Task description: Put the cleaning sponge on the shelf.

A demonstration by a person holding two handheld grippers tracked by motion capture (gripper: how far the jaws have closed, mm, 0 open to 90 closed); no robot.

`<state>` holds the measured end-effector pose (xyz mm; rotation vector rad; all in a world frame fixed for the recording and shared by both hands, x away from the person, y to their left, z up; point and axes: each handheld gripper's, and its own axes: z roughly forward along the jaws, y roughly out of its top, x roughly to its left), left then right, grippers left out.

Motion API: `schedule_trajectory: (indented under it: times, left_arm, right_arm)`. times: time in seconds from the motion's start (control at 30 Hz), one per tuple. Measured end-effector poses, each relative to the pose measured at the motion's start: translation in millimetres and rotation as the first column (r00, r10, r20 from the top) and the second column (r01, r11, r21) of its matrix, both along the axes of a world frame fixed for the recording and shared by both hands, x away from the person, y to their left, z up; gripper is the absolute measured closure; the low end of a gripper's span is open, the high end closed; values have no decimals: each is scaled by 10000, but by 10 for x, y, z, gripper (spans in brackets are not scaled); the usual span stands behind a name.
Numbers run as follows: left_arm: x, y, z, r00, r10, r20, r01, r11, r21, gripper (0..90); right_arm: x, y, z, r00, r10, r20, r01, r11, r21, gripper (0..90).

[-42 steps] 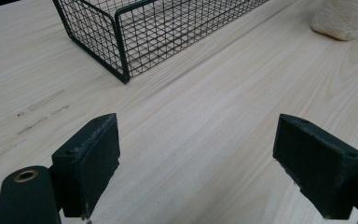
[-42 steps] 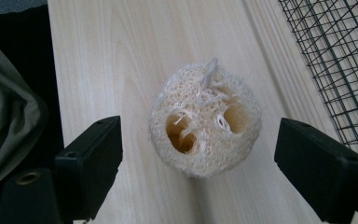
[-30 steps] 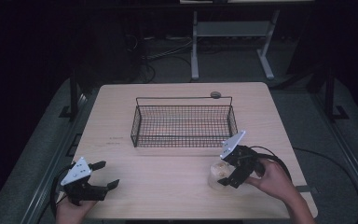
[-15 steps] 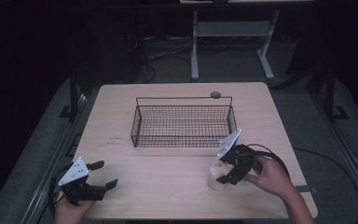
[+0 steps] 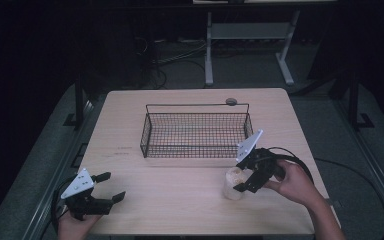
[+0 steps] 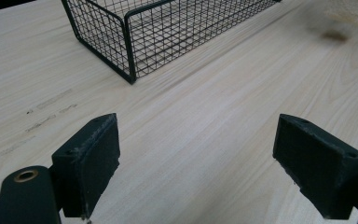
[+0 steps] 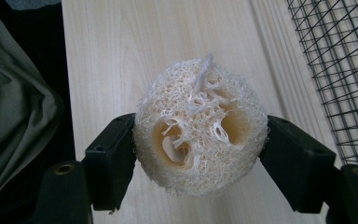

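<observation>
1. Fingers [image 7: 114,158] of the right gripper [image 7: 200,158] are pressing on both sides of a pale loofah sponge [image 7: 200,126], having just been closing on it; in the right gripper view the sponge's round end, with its hollow channels, is facing the camera.
2. Seen from the high view, the right gripper [image 5: 244,181] is gripping the loofah sponge [image 5: 232,183] while it is standing upright on the counter [image 5: 180,205], near the front right part of the top.
3. Behind that gripper, a person's right hand [image 5: 290,180] is holding its body, with a black cable looping beside the wrist and a grey three-cornered plate on top.
4. Near the front left corner, the left gripper [image 5: 109,186] is sitting in the person's left hand [image 5: 72,222], its fingers [image 5: 101,176] spread wide apart with nothing between them.
5. Looking along the left gripper view, its two black fingers [image 6: 93,163] are standing well apart over bare wood grain of the counter [image 6: 191,130].
6. Farther back, a black wire basket [image 5: 195,131] is sitting in the middle of the counter, well apart from the left gripper and near the right one.
7. Beyond the basket's far right corner, a small dark round object [image 5: 231,101] is lying on the counter.
8. Past the counter's far edge, a pale metal frame [image 5: 245,45] is standing on the dark floor.
</observation>
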<state>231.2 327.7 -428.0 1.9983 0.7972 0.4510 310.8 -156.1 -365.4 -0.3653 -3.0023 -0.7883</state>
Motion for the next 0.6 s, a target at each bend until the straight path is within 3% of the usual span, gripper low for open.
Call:
schedule_trajectory:
  times: [0.6]
  left_arm:
    - [13,-19,-6,10000,-11,-21,11,9999,109,139]
  right_arm:
    - [141,33,328,9998,200,33,-200,9998,-26,283]
